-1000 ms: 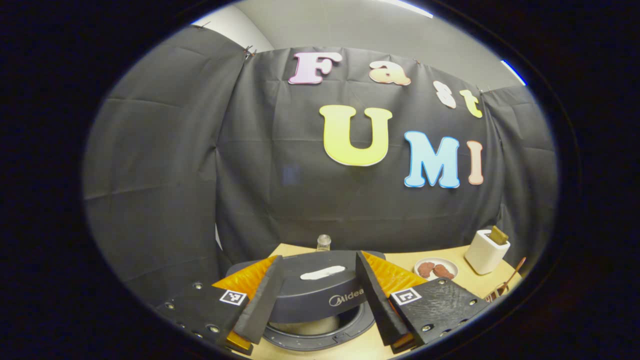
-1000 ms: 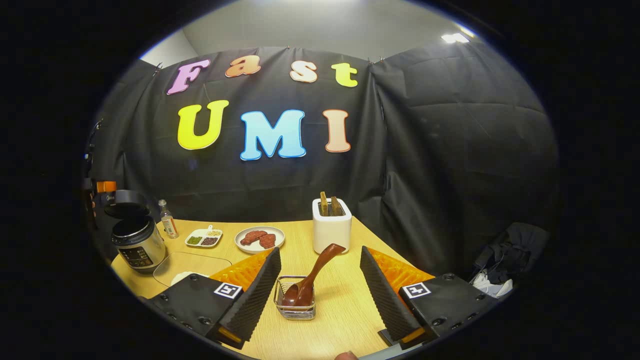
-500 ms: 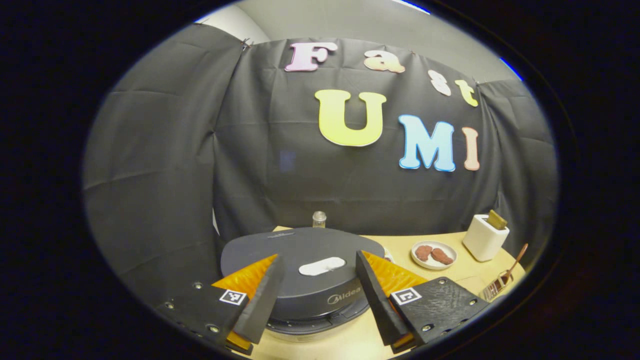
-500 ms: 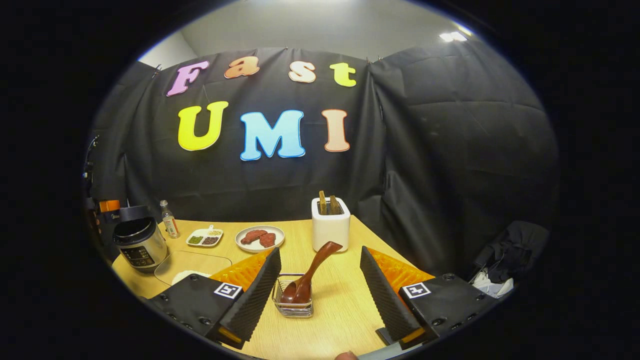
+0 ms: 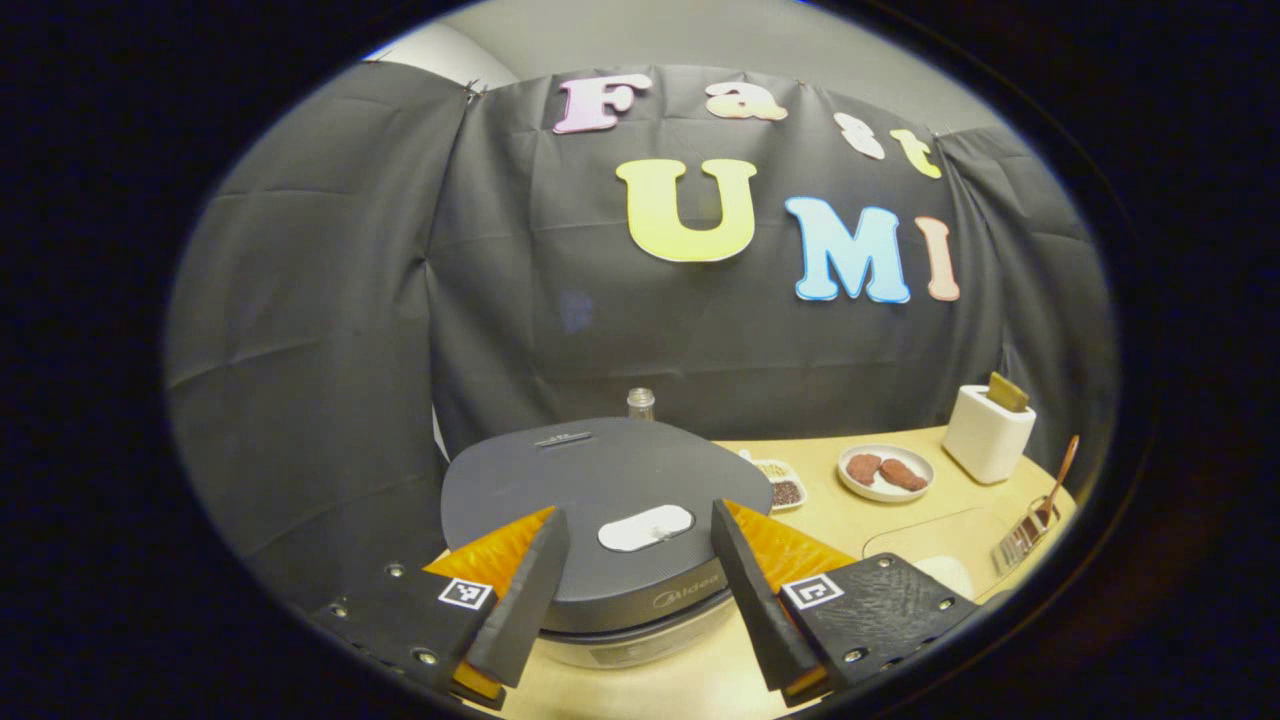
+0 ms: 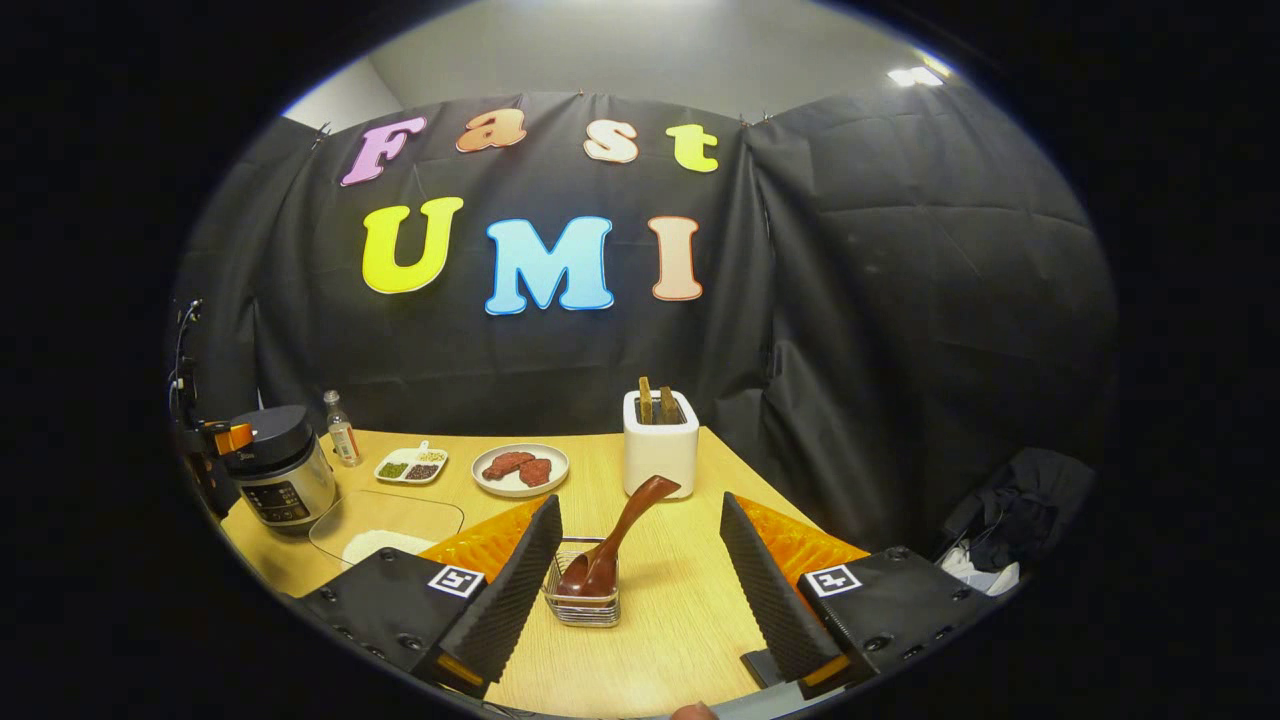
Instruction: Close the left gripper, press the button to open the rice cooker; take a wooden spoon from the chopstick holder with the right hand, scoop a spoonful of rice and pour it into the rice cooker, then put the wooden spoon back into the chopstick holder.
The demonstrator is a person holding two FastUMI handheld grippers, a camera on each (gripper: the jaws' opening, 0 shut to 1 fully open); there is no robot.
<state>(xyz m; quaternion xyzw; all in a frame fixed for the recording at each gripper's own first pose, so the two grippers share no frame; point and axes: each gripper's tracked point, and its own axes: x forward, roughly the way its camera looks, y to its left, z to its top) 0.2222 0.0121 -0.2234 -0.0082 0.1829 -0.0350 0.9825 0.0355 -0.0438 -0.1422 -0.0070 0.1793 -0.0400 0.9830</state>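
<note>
Left gripper view: left tongs point(image 5: 640, 585) spread wide over shut rice cooker point(image 5: 600, 490), button point(image 5: 646, 527) between the fingers, unpressed. Right tongs point(image 6: 640, 585) also released, flanking wooden spoon point(image 6: 615, 540) standing in chopstick holder point(image 6: 583, 605) on counter point(image 6: 680, 620). Scooping, pouring, returning all left, judging from this.

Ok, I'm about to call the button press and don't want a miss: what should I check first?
1. Rice cooker lid down: ok.
2. Left gripper closed for pressing: not ok, jaws stand open.
3. Button lined up between the jaws: ok.
4. Wooden spoon in chopstick holder: ok.
5. Right gripper open, facing the spoon: ok.
</note>
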